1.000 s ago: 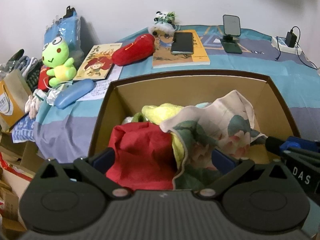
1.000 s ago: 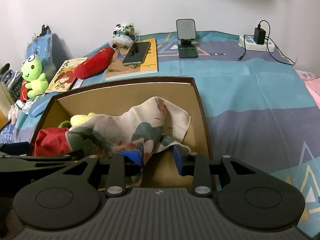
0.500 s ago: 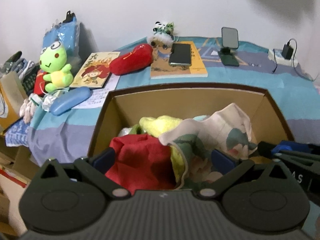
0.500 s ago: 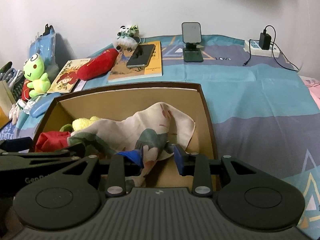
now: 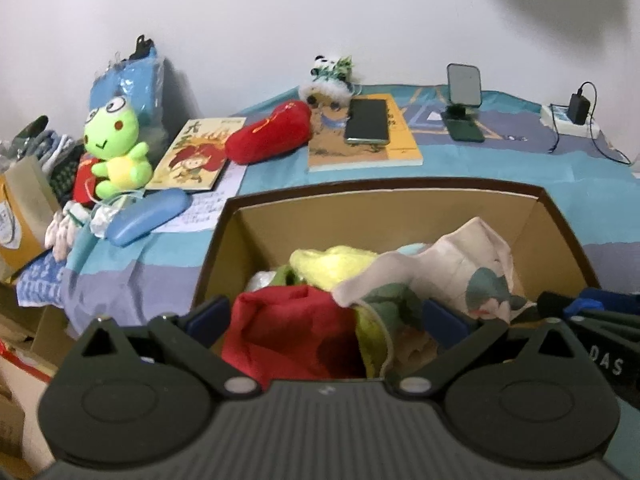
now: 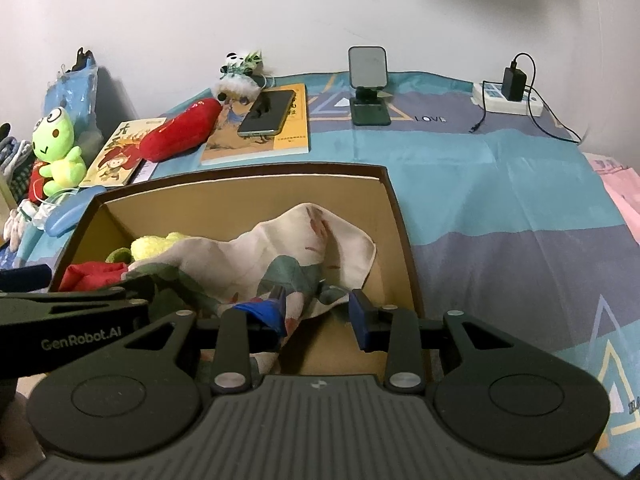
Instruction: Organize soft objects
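An open cardboard box (image 5: 380, 186) (image 6: 240, 174) sits on the bed and holds a red cloth (image 5: 292, 332) (image 6: 92, 274), a yellow soft piece (image 5: 332, 264) (image 6: 152, 246) and a floral cloth (image 5: 460, 256) (image 6: 288, 240). My left gripper (image 5: 326, 318) hangs open over the box's near left, its jaws wide either side of the red and floral cloths. My right gripper (image 6: 318, 312) is at the near right, jaws opening. The floral cloth's edge drapes against the left finger, and a gap shows to the other pad. A green frog plush (image 5: 114, 144), a red plush (image 5: 268, 138) and a panda plush (image 5: 330, 76) lie outside the box.
Behind the box lie two books (image 6: 256, 132), one with a phone (image 6: 268, 114) on it. A phone stand (image 6: 368, 84) and a power strip with charger (image 6: 508, 94) are at the back right. A blue case (image 5: 148, 216) and bags crowd the bed's left edge.
The right gripper's jaws have spread a little wider and the floral cloth has slackened and sunk in the box. The left view has tilted up slightly, so the box sits lower in frame.
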A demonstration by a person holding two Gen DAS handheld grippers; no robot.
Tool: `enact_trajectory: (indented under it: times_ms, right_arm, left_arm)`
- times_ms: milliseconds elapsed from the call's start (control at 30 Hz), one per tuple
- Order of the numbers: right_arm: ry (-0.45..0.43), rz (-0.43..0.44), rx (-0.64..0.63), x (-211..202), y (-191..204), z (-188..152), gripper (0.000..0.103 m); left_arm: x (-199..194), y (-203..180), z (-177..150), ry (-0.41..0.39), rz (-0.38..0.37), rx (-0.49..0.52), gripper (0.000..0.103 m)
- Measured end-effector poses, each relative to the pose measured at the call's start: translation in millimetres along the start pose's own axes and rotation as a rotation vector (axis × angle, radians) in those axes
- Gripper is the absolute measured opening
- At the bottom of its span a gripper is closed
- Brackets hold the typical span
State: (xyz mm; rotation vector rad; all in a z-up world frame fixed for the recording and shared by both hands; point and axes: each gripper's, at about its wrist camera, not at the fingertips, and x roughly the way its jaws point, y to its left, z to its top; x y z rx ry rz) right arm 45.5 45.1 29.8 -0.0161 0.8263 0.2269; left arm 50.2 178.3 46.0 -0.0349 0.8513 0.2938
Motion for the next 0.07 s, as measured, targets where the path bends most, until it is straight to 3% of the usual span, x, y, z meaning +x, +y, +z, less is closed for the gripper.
enact_trajectory:
  times_ms: [67]
  right_arm:
    - [0.001,-0.002,0.002,0.5,0.8,-1.2,0.018]
  left_arm:
    - [-0.4,-0.9,-0.7,-0.009,-0.013,0.001,0.102]
